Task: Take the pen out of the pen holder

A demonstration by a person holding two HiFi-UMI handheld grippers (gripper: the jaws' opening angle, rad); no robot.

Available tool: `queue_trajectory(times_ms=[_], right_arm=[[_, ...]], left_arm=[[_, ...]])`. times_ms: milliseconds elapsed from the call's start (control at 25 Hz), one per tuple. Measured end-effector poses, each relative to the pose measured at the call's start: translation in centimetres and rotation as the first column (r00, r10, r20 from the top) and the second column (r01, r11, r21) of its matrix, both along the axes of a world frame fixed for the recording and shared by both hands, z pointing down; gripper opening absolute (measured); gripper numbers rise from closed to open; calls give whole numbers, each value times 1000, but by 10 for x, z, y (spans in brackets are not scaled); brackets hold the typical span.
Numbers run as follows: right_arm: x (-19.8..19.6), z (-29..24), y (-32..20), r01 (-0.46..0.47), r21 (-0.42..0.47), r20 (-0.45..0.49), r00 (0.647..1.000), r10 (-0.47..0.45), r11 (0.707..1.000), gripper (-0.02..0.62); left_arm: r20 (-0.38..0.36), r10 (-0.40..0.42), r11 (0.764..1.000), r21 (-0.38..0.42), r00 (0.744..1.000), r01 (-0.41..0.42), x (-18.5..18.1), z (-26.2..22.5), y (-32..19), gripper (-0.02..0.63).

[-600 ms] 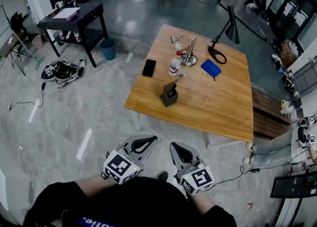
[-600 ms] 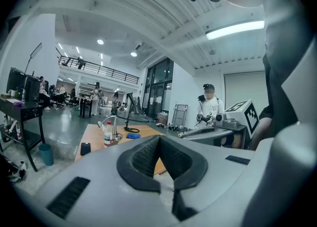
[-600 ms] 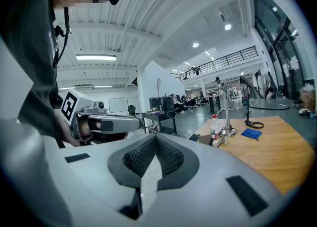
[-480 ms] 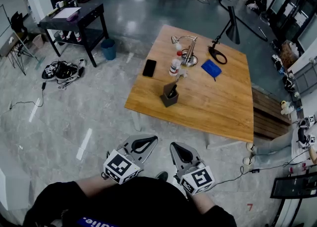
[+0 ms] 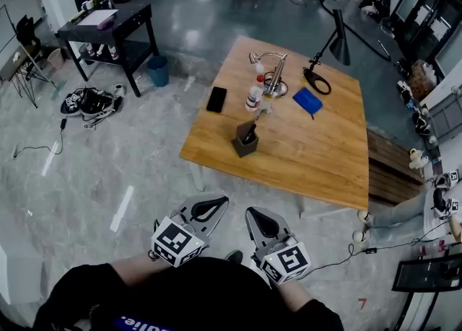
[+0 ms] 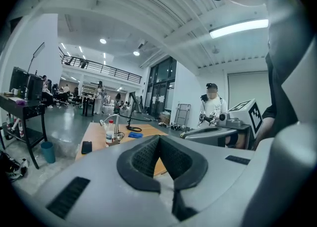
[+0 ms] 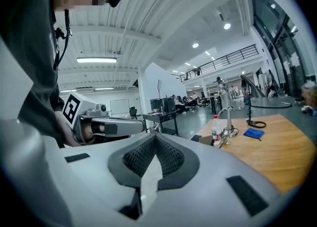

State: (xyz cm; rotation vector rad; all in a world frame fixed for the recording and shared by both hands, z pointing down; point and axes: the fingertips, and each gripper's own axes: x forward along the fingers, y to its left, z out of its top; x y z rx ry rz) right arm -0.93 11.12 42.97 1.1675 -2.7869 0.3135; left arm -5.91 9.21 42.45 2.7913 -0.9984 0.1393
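Found left gripper [image 5: 214, 204] and right gripper [image 5: 253, 215] pressed together, nothing between the jaws, held side by side close to the body. Noted dark pen holder [image 5: 246, 143] well ahead of both, upright on tabletop [image 5: 317, 160] near its closer edge, pen [image 5: 250, 133] leaning inside. Logged water bottle [image 5: 253, 94] and phone [image 5: 216, 99] just beyond the holder.

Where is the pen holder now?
Head view: the pen holder stands near the wooden table's left front edge, nearer the person than the bottle and the phone.
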Motion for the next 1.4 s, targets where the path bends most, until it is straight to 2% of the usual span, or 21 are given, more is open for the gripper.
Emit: queue_trajectory(times_ms=[320,480,640,760,1040,1400], right_arm=[[33,-6,-9,28,15,17,999,-28,1000,6],[56,-5,-16,49,15,31,998,-50,999,6],[69,-7,-26,63,25,47,997,-64,998,6],[72,-8,-32,72,30,46,996,-73,997,6],[60,4,-67,39,7,15,999,-40,999,6],[30,12,-141,-87,-35,-28,996,86,996,6]], left_arm=[[15,-25,1000,12,1000,25,37,-7,-15,9],[29,-75,997,17,997,75,55,-7,-25,9],[29,-139,990,11,990,139,59,-4,-35,9],[35,-150,989,10,988,150,61,-1,-41,9],[46,-118,993,36,992,117,52,1,-82,9],[71,15,999,50,997,-18,29,13,-161,9]])
